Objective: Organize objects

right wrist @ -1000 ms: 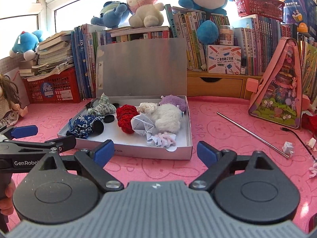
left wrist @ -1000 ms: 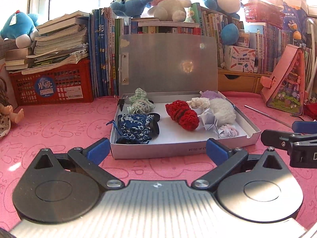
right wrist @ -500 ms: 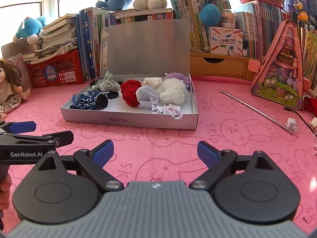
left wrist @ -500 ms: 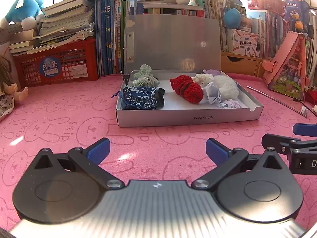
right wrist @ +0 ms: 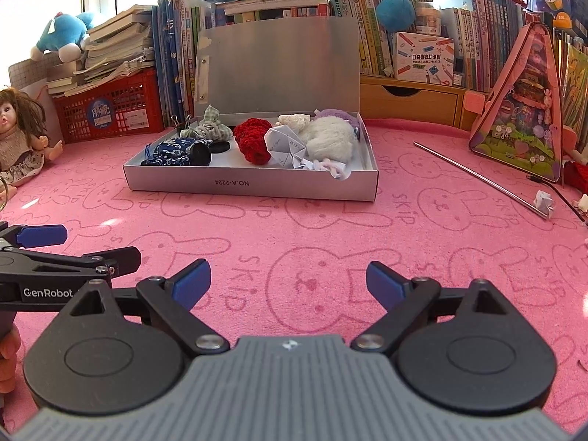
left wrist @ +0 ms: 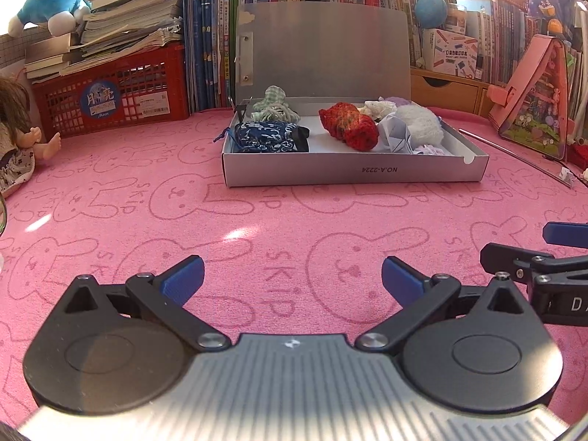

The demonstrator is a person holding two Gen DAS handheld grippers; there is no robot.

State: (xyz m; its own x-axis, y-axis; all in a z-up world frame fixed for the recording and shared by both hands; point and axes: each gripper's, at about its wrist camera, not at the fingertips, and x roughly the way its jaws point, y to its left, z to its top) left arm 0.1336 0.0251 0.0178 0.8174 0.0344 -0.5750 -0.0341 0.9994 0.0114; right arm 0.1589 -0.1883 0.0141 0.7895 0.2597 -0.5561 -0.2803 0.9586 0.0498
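the pink bunny-print mat point(left wrist: 110, 198) lies under both pairs of jaws. the open grey box point(right wrist: 253, 185) of soft trinkets sits well ahead of them, nearer neither. the left gripper point(left wrist: 292, 279) and right gripper point(right wrist: 288, 279) both gape wide and hold nothing, side by side.

The doll point(left wrist: 14, 136) gets chopped off by the left edge in the left wrist view. Box lid point(right wrist: 277, 70) hides the books behind it. Right tongs point(left wrist: 551, 253) only poke in from the edge, so no telling what's going on with them there.
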